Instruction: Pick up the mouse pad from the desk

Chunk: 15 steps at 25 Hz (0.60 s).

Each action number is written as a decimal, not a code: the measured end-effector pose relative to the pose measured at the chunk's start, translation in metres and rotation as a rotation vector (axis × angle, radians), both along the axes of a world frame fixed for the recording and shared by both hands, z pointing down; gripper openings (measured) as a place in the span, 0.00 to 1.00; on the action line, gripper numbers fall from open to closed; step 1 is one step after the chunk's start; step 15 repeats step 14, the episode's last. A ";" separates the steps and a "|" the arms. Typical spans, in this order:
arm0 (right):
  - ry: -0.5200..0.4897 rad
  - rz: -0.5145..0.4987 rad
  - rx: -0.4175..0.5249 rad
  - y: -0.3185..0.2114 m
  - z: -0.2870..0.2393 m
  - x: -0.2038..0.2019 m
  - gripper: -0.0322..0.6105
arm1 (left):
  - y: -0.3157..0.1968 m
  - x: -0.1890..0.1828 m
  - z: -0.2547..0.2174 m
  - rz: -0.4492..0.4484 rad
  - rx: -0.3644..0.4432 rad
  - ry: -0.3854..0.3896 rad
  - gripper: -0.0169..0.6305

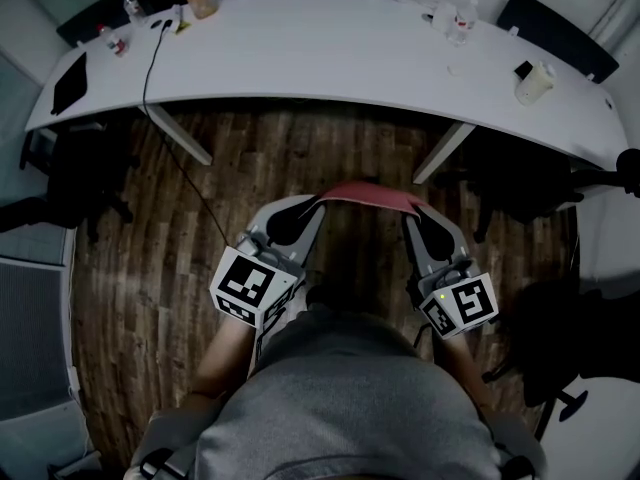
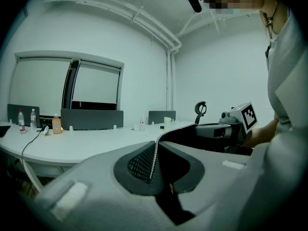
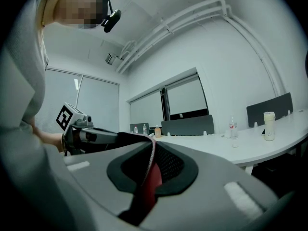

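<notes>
The mouse pad (image 1: 368, 196) stretches side to side, well apart from the desk (image 1: 330, 58); the left gripper (image 1: 314, 205) pinches 1 end; the right gripper (image 1: 414, 215) pinches the other.

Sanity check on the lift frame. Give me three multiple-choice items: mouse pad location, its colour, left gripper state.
1. Where is the mouse pad?
A. Flat on the desk
B. In the air, between the left gripper and the right gripper
C. Lying on the floor

2. What colour is the pad's upper face?
A. Red
B. Blue
C. Yellow

3. The left gripper's jaws are:
A. Wide open, empty
B. Closed on the pad's edge
C. Closed with nothing between them

Key: B, the head view shows it spanning both grippers, clear of the desk; A, it shows red in the head view; B, the left gripper view shows the thin pad edge pinched between the jaws.
</notes>
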State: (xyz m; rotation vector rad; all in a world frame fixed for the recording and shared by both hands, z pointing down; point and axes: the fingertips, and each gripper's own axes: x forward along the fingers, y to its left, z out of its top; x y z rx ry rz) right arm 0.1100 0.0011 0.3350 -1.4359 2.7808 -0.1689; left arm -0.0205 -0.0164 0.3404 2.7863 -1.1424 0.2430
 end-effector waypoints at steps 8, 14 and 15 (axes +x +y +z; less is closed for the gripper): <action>-0.016 -0.003 -0.009 0.001 -0.002 -0.001 0.09 | -0.001 -0.001 -0.003 0.009 0.010 -0.002 0.06; -0.011 -0.005 -0.006 -0.001 -0.003 -0.003 0.09 | -0.003 -0.003 -0.004 0.013 0.015 0.000 0.06; -0.011 -0.005 -0.006 -0.001 -0.003 -0.003 0.09 | -0.003 -0.003 -0.004 0.013 0.015 0.000 0.06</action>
